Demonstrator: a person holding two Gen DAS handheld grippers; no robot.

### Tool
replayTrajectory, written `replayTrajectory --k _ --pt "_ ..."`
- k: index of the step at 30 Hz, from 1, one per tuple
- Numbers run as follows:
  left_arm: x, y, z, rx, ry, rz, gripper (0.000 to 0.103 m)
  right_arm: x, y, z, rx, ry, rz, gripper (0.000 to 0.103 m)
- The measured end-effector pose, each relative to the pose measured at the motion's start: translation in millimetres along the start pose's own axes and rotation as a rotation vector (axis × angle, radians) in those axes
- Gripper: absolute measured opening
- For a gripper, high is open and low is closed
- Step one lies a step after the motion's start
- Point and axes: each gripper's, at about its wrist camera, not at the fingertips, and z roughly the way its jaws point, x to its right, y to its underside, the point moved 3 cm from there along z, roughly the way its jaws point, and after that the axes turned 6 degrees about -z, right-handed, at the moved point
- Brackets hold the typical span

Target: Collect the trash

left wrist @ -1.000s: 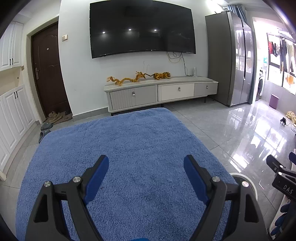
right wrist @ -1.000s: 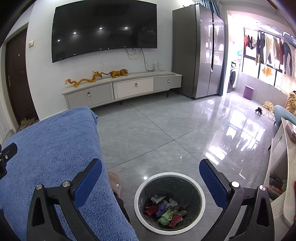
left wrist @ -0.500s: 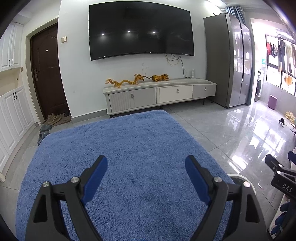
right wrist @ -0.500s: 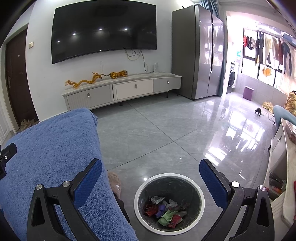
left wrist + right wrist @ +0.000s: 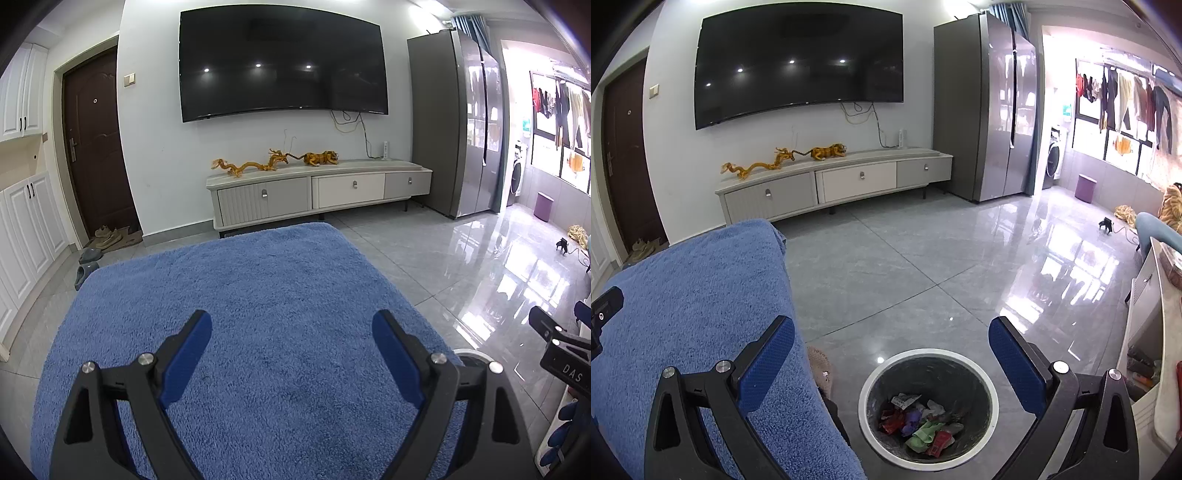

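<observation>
We hold both tongs spread wide, empty — left tongs (image 5: 291, 350) above the blue-towelled surface (image 5: 258, 295), right tongs (image 5: 892, 349) above the bin (image 5: 929, 406) of wrappers (image 5: 919, 424).

1. Big dark TV (image 5: 282, 62) mounted on the white wall.
2. Low grey cabinet (image 5: 317, 190) under it, gold dragon figurines (image 5: 273, 162) on top.
3. Fluffy blue towel (image 5: 236, 332) up front.
4. Tall grey fridge (image 5: 990, 107) on the right, brown door (image 5: 96, 147) on the left.
</observation>
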Motion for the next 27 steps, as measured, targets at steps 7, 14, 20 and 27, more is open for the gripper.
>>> replayTrajectory --k 7,14,20,27 --pt "0.7 1.1 -1.2 -0.012 0.014 0.004 0.089 4.8 -0.6 -1.4 0.001 0.002 0.004 0.103" --pt "2.5 2.2 -3.9 -0.012 0.028 0.009 0.089 7.1 -0.1 -3.2 0.005 0.005 0.005 0.103" --pt "2.6 3.4 -6.2 -0.013 0.036 -0.001 0.089 12.8 0.1 -5.0 0.009 0.011 0.011 0.103" --pt "2.4 3.4 -7.5 -0.014 0.042 -0.003 0.089 15.5 -2.0 -5.6 0.017 0.017 0.015 0.103"
